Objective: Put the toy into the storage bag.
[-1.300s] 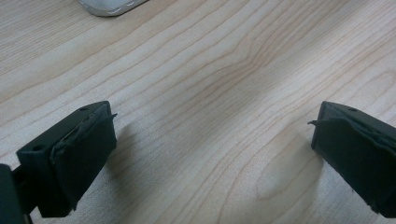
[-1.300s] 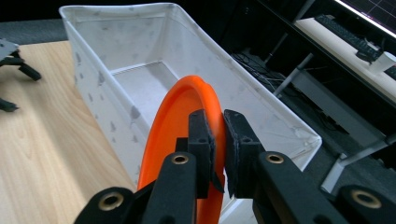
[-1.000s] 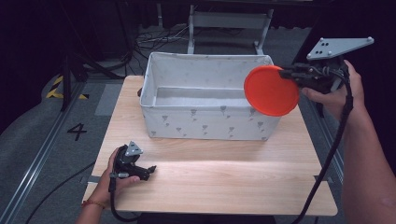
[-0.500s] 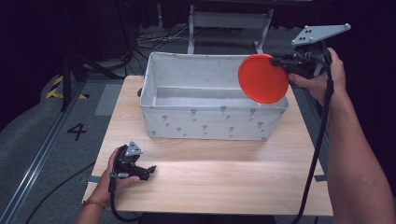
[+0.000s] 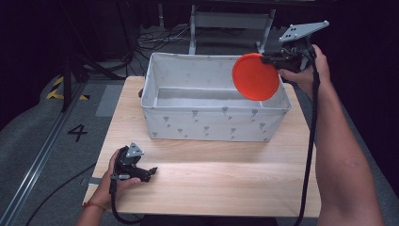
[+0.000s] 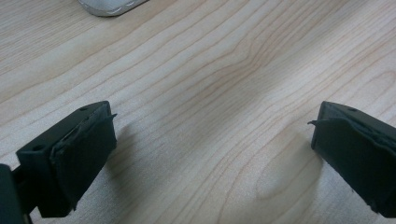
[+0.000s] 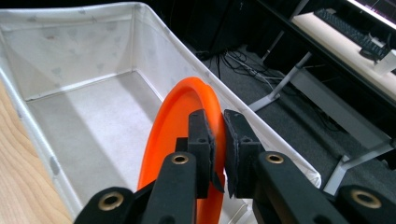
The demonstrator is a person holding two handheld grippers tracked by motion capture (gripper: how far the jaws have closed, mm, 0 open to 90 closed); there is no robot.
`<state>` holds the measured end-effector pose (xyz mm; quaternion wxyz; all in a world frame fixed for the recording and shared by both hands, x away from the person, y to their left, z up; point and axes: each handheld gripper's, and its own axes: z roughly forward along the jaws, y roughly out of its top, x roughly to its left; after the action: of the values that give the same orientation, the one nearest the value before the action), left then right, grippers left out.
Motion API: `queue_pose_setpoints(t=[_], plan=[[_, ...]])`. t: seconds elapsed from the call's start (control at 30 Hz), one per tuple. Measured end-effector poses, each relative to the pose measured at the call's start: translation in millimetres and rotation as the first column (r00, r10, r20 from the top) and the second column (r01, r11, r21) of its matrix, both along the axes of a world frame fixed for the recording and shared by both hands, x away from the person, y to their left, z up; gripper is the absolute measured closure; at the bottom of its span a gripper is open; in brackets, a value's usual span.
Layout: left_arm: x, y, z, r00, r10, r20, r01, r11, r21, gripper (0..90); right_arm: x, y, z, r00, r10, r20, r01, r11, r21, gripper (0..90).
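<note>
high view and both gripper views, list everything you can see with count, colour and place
plate: 1, orange, held on edge over the right end of the bin
bin: 1, white fabric with small grey marks, on the far half of the table
table: 1, light wood, centre
floor marking: 1, black number 4, left of the table
left hand-held gripper: 1, black, resting on the table's near left, jaws open
right hand-held gripper: 1, black, shut on the plate's rim
forearms: 2, entering from the bottom
</note>
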<state>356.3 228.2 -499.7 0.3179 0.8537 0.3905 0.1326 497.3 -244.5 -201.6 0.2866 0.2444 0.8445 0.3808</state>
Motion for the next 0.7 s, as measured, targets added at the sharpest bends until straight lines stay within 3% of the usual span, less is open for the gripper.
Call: queue_pose_setpoints(t=[0.27,0.47,0.7], plan=[[-0.1,0.0,0.0,1.0,0.0,0.0,0.0,1.0,0.0,0.3,15.2,2.7,-13.0,0.9971,0.071,-0.027,-0.071,0.997,-0.02,82.2],[-0.2,-0.1,0.0,1.0,0.0,-0.003,0.0,1.0,-0.002,0.3,27.8,5.7,-25.4,0.9868,0.142,-0.076,-0.151,0.981,-0.118,82.1],[-0.4,-0.2,-0.2,1.0,0.002,-0.004,-0.002,1.0,-0.005,0.4,40.8,6.8,-43.5,0.9699,0.192,-0.151,-0.214,0.966,-0.148,82.1]])
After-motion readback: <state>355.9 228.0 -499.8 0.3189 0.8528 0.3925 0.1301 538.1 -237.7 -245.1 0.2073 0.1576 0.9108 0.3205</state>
